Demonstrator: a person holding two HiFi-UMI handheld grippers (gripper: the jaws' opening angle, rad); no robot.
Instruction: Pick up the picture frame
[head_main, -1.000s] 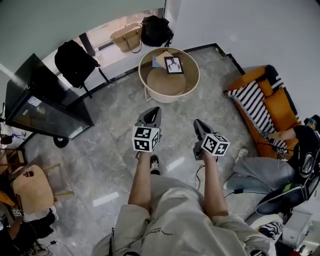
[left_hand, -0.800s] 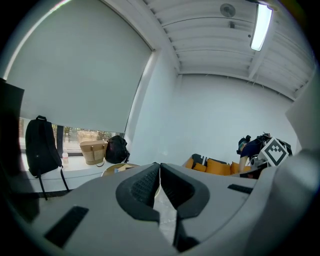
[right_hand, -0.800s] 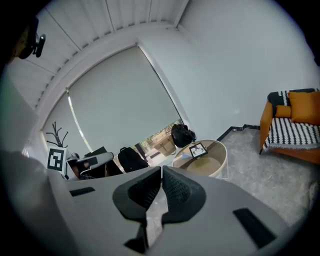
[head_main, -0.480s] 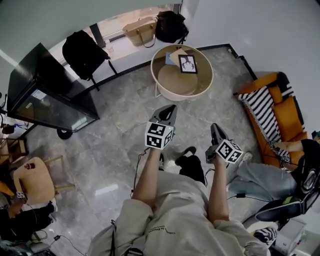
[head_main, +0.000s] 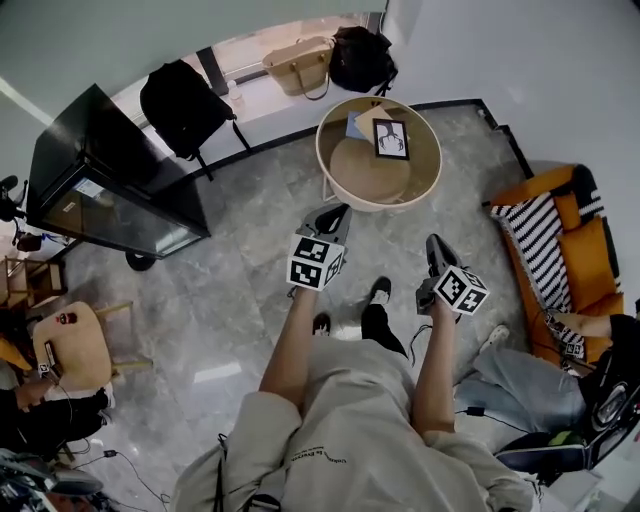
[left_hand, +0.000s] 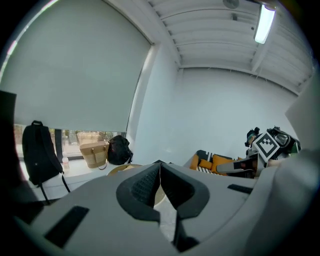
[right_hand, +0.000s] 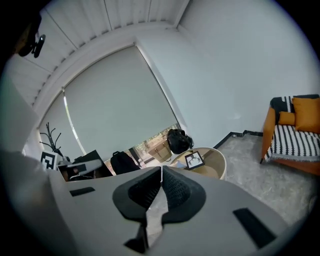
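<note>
**Room Layout, Head View**

The picture frame (head_main: 390, 139) lies on the round tabletop (head_main: 324, 168), at its far side. A disc-shaped item (head_main: 366, 174) lies on the same tabletop, nearer the person. Behind the tabletop, a handbag (head_main: 300, 65) and a second bag (head_main: 362, 58) stand side by side. A backpack (head_main: 185, 105) is left of them, and a screen stand (head_main: 110, 175) is further left. A sofa (head_main: 555, 240) is at the right. The left tool (head_main: 333, 214) and right tool (head_main: 435, 244) are over the floor before the tabletop, apart from it.
</note>
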